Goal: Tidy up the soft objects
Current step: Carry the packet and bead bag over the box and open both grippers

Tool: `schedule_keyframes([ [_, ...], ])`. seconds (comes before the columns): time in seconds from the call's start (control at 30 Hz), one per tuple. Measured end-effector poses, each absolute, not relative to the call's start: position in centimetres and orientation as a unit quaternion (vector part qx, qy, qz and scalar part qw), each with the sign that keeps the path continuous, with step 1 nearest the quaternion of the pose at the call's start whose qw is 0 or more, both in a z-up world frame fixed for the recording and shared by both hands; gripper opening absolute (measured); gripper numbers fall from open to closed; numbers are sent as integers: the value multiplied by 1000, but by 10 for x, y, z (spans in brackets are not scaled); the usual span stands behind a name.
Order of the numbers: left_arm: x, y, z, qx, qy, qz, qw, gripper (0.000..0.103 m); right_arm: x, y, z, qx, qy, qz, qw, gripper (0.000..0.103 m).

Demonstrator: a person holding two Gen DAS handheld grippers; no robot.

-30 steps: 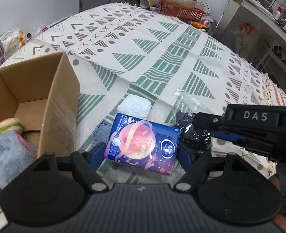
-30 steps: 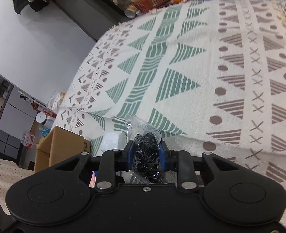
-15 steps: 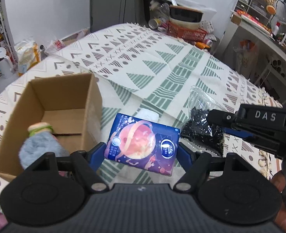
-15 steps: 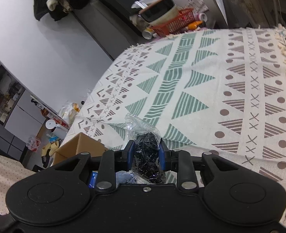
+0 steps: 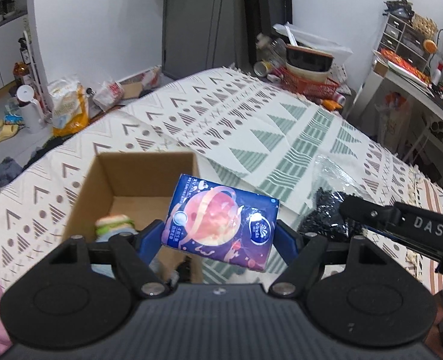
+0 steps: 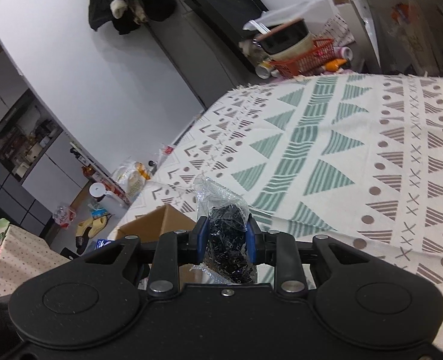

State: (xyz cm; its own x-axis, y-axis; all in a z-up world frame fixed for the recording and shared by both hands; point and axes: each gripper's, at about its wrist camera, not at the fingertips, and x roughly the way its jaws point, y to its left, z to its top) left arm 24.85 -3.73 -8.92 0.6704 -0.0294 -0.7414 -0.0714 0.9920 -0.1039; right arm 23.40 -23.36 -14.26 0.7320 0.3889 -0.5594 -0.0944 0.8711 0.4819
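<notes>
Above the patterned cloth (image 5: 281, 126), the left gripper (image 5: 219, 237) is clamping a tissue pack (image 5: 221, 220) beside the cardboard box (image 5: 101, 177); the right gripper (image 6: 226, 240) is pinching a plastic bag (image 6: 224, 225). Recommended: centring each over the opening before releasing.

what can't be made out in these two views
- Left wrist: the front of the box floor is hidden by the left gripper and tissue pack; the toy inside is blurred.
- Right wrist: the lower bag is hidden behind the right gripper; most of the box is blocked too.
- Both: the bag's black contents are too fine to identify.
</notes>
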Motion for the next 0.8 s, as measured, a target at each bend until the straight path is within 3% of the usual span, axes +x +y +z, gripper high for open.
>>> schedule_keyframes([
  [0.8,257,38,-86,-107,390,57,913,77,226,-180,-132,182,314,181,914,26],
])
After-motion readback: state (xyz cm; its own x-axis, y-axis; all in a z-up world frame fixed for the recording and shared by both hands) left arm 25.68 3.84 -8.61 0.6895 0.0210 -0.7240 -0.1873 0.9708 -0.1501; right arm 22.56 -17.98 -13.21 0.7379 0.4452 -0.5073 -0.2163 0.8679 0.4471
